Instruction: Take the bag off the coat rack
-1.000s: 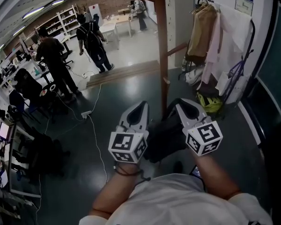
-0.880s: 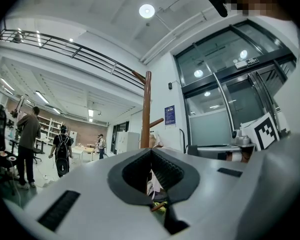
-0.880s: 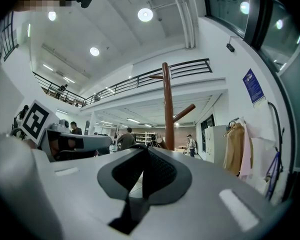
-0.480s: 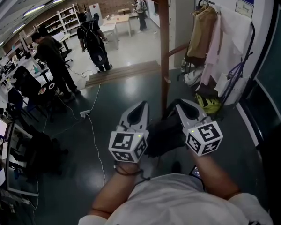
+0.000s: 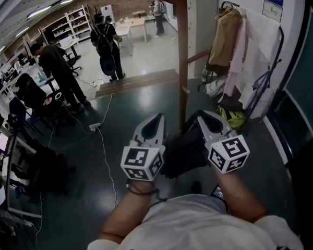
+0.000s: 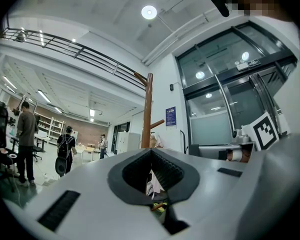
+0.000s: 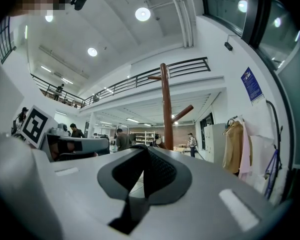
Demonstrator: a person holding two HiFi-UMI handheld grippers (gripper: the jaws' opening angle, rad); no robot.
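Observation:
A brown wooden coat rack [image 5: 182, 56] stands straight ahead, with pegs slanting off its pole. A black bag [image 5: 183, 149] sits low against the pole, between my two grippers; what it hangs from is hidden. My left gripper [image 5: 159, 116] is left of the pole, shut and holding nothing. My right gripper [image 5: 200, 113] is just right of the pole, also shut and holding nothing. In the left gripper view the coat rack [image 6: 148, 114] rises behind the closed left gripper [image 6: 150, 152]. In the right gripper view the coat rack [image 7: 166, 109] stands beyond the closed right gripper [image 7: 145, 149].
A clothes rail with coats [image 5: 228, 35] lines the right wall, with a yellow-green item [image 5: 232, 116] on the floor below. A power strip and cable [image 5: 96, 125] lie at the left. Two people [image 5: 106, 43] stand beyond a low step [image 5: 138, 81]. Desks crowd the far left.
Both grippers have stayed almost still. The person with the backpack has shifted a little farther back and the other has bent over the desks.

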